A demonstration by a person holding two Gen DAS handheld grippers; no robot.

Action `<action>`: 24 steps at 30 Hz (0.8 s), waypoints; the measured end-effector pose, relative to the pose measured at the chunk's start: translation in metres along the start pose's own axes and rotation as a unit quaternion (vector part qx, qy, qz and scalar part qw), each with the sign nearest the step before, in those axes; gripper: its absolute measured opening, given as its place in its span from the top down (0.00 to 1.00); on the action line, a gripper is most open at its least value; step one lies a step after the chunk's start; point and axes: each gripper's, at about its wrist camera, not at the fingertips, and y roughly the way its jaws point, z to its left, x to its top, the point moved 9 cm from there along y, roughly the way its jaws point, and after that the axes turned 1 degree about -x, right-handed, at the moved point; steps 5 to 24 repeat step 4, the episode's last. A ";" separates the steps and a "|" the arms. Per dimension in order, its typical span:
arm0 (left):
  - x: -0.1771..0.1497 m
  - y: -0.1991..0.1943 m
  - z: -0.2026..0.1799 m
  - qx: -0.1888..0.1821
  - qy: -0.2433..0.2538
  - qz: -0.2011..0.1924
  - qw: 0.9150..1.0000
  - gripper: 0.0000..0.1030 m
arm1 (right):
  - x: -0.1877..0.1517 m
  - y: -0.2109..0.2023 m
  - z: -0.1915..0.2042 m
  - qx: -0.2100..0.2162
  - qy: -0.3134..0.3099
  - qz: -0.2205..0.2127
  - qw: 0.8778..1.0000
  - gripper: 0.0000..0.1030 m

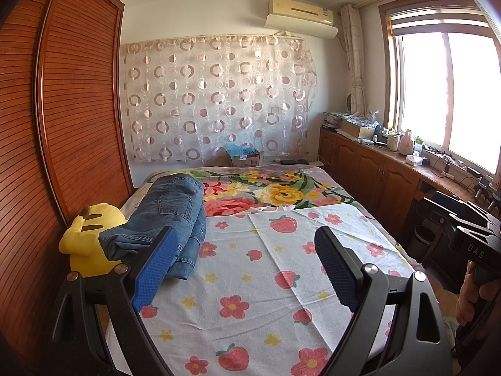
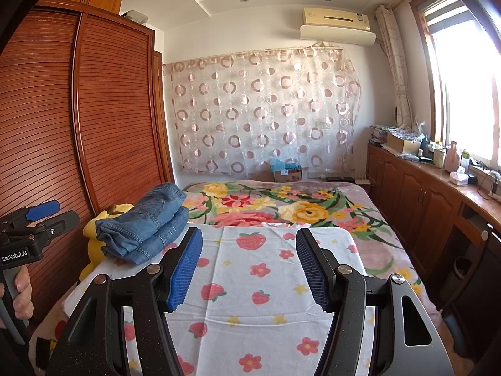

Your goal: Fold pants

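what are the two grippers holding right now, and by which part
Nothing. The left gripper and the right gripper are both open over the strawberry sheet; the folded jeans lie untouched.

Two folded pairs of jeans (image 2: 145,225) are lying stacked at the bed's left edge, one yellow plush toy (image 1: 89,238) is sitting beside them, and two grippers are hovering near.

Folded blue denim pants (image 2: 147,225) lie at the bed's (image 2: 369,244) left edge, partly on a yellow plush toy (image 1: 90,238). A white strawberry-print cloth (image 2: 250,282) covers the near bed, right of the pants; a floral blanket (image 2: 281,206) lies beyond. A slatted wooden wardrobe (image 2: 94,109) stands left.
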 end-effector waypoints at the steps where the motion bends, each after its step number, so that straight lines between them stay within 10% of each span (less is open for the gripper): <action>1: 0.000 0.000 0.000 -0.001 0.000 0.000 1.000 0.13 | 0.000 0.000 0.001 0.000 0.000 0.000 1.000 0.38; 24: 0.000 0.000 0.000 -0.001 0.000 0.000 1.000 0.13 | 0.000 0.000 0.001 0.000 0.001 0.000 1.000 0.38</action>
